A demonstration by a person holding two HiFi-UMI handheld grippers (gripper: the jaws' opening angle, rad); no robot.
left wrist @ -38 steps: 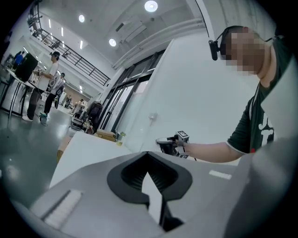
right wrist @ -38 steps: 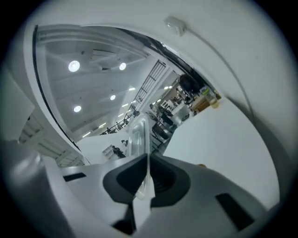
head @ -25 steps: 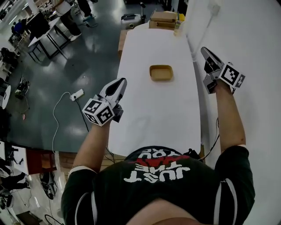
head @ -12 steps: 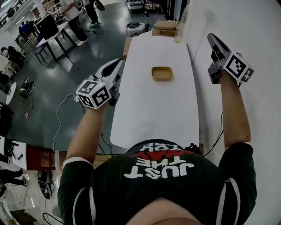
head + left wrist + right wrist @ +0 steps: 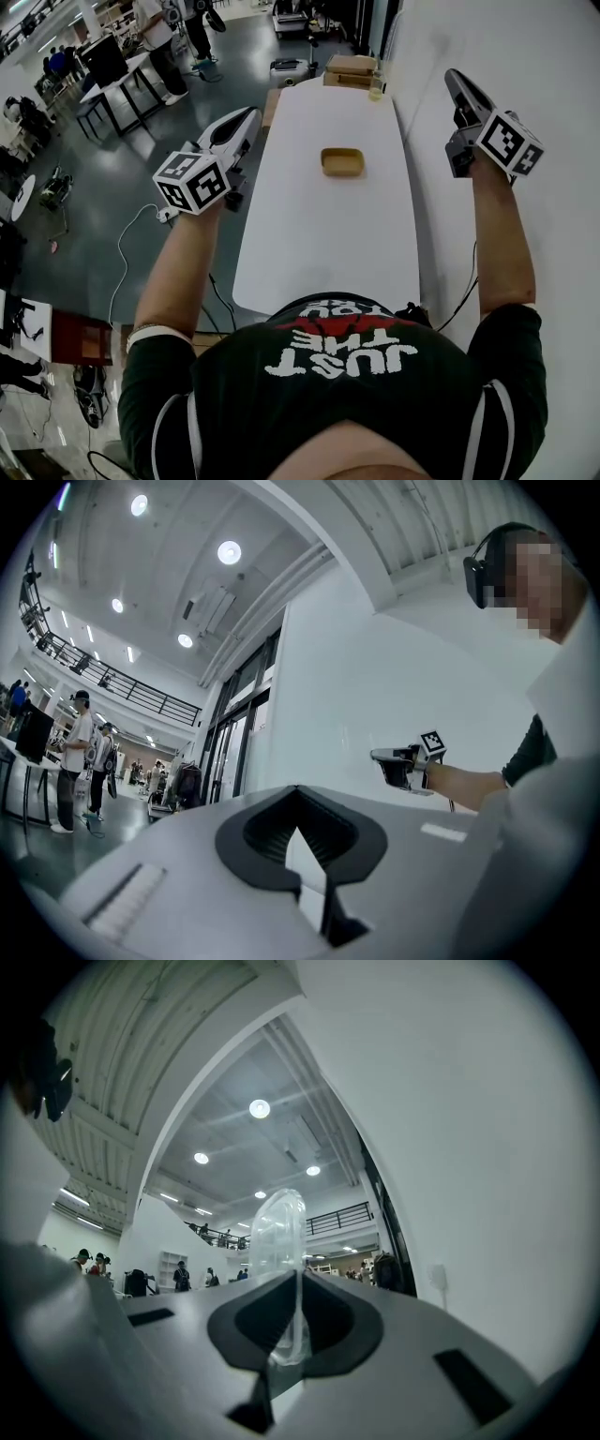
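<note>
Above the white table (image 5: 328, 244) I hold both tools raised, one on either side of it. My right hand-held gripper (image 5: 454, 82) hangs over the table's right edge, close to the white wall (image 5: 544, 56), with its tips pointing away from me. Its jaws are pressed together on a clear plastic piece (image 5: 278, 1232), a thin see-through thing whose rounded end stands up past the tips. That piece shows only in the right gripper view; from my head I cannot make it out. My left hand-held gripper (image 5: 247, 116) hovers off the table's left edge, over the floor. Its jaws are drawn together and I see nothing caught between them.

A small tan tray (image 5: 342, 161) lies on the table between the two tools and well below both. Cardboard boxes (image 5: 349, 66) sit at the table's far end.

As I judge it, the plastic is thin and slippery, so the hold calls for an even squeeze, with no twist that could fold it or let it slide out. The right tool is near the wall, so any swing is best made inward, over the table. The left tool carries nothing and is best held wide of the right.
</note>
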